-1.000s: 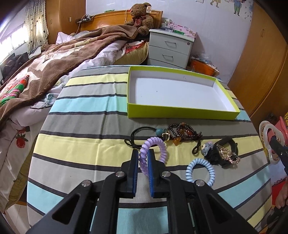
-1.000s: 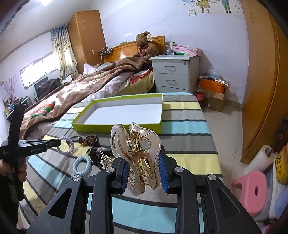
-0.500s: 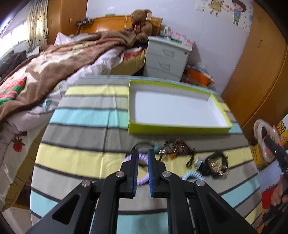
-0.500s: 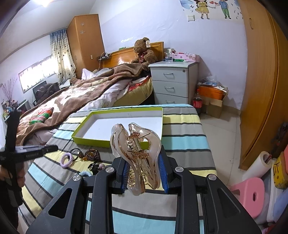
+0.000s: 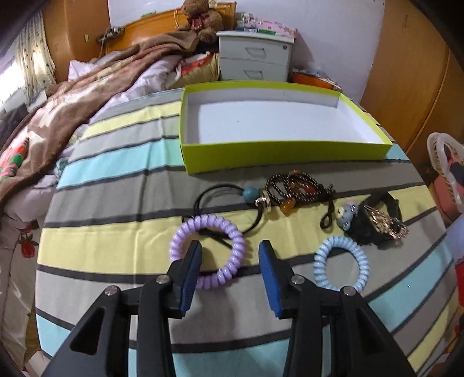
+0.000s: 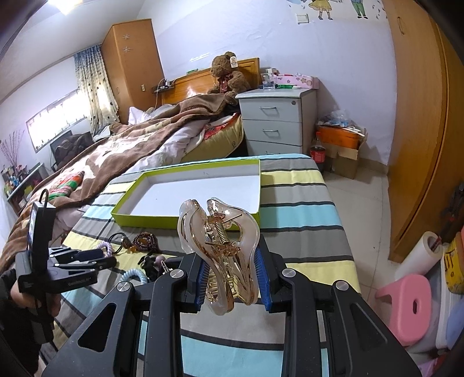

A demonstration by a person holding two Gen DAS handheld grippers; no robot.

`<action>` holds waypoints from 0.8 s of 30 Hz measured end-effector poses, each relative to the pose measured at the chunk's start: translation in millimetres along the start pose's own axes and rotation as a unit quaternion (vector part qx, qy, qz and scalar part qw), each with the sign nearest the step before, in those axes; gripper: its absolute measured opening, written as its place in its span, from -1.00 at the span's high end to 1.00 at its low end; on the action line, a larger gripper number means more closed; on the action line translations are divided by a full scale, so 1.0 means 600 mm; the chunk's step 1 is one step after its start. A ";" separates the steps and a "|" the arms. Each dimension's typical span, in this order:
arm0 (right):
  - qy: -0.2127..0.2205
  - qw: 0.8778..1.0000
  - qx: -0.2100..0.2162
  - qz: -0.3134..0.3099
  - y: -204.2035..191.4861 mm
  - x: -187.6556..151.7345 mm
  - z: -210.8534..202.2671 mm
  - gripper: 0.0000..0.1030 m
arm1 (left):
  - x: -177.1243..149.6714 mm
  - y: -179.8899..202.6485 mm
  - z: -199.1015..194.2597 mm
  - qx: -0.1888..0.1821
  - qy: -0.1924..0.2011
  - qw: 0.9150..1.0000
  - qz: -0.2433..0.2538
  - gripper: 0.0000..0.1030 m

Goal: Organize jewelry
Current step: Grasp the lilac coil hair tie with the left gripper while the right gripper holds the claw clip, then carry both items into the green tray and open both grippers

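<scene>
- While opening, left gripper [image 5: 230,255] straddles the purple coil tie's [image 5: 206,250] right arc, tie flat on striped cloth [image 5: 116,240], unpinched; green tray [image 5: 261,156] beyond.
- Right gripper [image 6: 230,275] clenched on upright amber claw clip [image 6: 220,252], tray directly ahead.

both views are bright and sharp, evenly lit. daylight blows out the window [image 6: 55,121] at the left of the right wrist view; a ceiling lamp [image 6: 65,4] glares at upper left. fisheye bending curves the edges, with dark corners.
</scene>
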State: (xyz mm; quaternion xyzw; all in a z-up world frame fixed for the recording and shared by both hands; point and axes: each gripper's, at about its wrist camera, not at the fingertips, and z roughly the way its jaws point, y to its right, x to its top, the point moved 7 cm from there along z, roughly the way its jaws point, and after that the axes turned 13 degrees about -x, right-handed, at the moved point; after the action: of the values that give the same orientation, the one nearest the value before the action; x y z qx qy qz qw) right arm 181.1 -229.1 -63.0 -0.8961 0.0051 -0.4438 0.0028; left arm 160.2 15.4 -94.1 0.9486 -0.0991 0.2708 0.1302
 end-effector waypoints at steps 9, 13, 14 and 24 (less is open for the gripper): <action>-0.001 1.000 -0.003 0.000 -0.001 0.001 0.000 0.42 | -0.002 0.005 -0.009 0.004 0.004 1.000 0.008 0.80; 0.002 1.000 -0.003 -0.002 -0.004 0.003 -0.002 0.42 | 0.003 0.004 -0.027 -0.002 0.019 1.000 0.004 0.81; 0.003 1.000 -0.005 -0.003 -0.005 0.005 -0.003 0.42 | 0.006 0.005 -0.034 -0.005 0.024 1.000 0.004 0.80; 0.024 0.999 -0.011 -0.020 -0.021 0.049 -0.016 0.42 | 0.054 0.002 -0.097 -0.015 0.063 0.998 0.010 0.80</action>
State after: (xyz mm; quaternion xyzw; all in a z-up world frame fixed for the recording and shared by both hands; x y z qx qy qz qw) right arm 191.2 -216.7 -33.5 -0.8853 -0.0072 -0.4647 -0.0162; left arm 158.5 28.1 -28.9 0.9264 -0.1043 0.3302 0.1481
